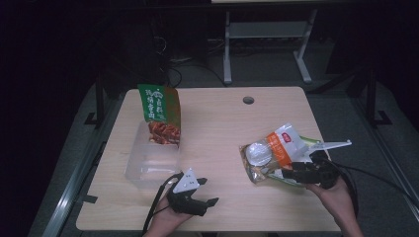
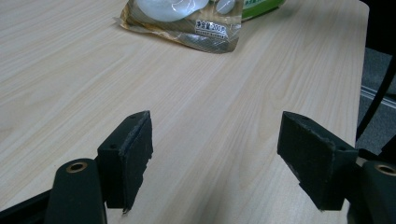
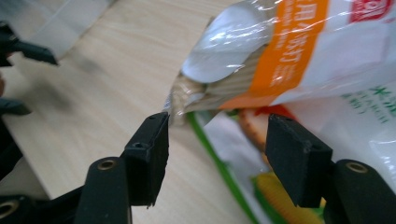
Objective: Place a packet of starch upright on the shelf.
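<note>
A pile of snack bags [image 1: 274,153] lies on the right half of the table: an orange-and-white bag [image 3: 299,51] on top, a brown one with a clear window [image 2: 187,18], and a green-edged one [image 3: 243,186] underneath. My right gripper [image 1: 290,174] is at the pile's near edge, open [image 3: 219,126], with the bags' edges just beyond and below its jaws. My left gripper [image 1: 207,195] is open near the table's front edge, over bare wood [image 2: 217,130], with nothing between its jaws.
A clear plastic container [image 1: 148,163] stands at the left of the table, with a green-and-orange bag [image 1: 160,113] upright at its far end. A cable hole [image 1: 248,100] is at the back of the table. The floor drops away past the table's edges.
</note>
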The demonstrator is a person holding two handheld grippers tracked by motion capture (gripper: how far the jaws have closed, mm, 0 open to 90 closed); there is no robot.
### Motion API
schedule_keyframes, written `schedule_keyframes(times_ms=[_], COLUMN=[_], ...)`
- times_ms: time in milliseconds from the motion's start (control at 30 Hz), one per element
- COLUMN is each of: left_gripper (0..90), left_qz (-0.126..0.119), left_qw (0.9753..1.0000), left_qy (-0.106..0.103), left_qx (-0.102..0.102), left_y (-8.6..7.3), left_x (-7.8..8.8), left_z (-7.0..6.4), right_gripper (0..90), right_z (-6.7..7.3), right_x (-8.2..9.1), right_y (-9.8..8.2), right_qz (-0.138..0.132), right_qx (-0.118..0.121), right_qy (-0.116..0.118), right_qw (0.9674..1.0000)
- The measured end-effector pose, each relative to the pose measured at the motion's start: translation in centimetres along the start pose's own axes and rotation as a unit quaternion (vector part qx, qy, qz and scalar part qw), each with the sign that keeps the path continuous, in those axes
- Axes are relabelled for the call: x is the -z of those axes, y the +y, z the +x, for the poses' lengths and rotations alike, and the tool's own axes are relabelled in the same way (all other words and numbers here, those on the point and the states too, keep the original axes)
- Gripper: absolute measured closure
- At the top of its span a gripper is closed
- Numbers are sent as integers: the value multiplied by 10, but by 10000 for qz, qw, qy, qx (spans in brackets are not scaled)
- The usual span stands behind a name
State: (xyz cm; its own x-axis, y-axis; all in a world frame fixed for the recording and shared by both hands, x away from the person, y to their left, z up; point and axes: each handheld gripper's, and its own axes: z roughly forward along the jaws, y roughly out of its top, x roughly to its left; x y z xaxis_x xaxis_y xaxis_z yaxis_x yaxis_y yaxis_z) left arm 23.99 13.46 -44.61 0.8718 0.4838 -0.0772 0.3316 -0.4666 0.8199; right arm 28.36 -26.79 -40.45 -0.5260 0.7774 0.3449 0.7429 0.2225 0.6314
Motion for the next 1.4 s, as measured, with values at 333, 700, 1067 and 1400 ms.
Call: schedule_keyframes(times_ms=[333,700,1067,1400], left_gripper=[263,263,255,254], left_qz=[-19,-24,-57,-216], left_qw=[10000,10000,9999,9996], left_qy=[11,-7,-3,-34], left_qx=[44,77,129,154], left_y=[-1,-1,2,9], left_x=[1,-1,-3,-2], left_z=[2,3,4,8], right_gripper=[408,761,890,899], right_z=[-20,-20,27,77], right_x=[-20,-37,-35,-33], right_y=[17,30,53,73], right_qz=[-27,-213,-224,-175], right_qx=[-395,-362,746,2041], right_qy=[-161,-311,-100,222], right_qw=[9991,9986,9969,9785])
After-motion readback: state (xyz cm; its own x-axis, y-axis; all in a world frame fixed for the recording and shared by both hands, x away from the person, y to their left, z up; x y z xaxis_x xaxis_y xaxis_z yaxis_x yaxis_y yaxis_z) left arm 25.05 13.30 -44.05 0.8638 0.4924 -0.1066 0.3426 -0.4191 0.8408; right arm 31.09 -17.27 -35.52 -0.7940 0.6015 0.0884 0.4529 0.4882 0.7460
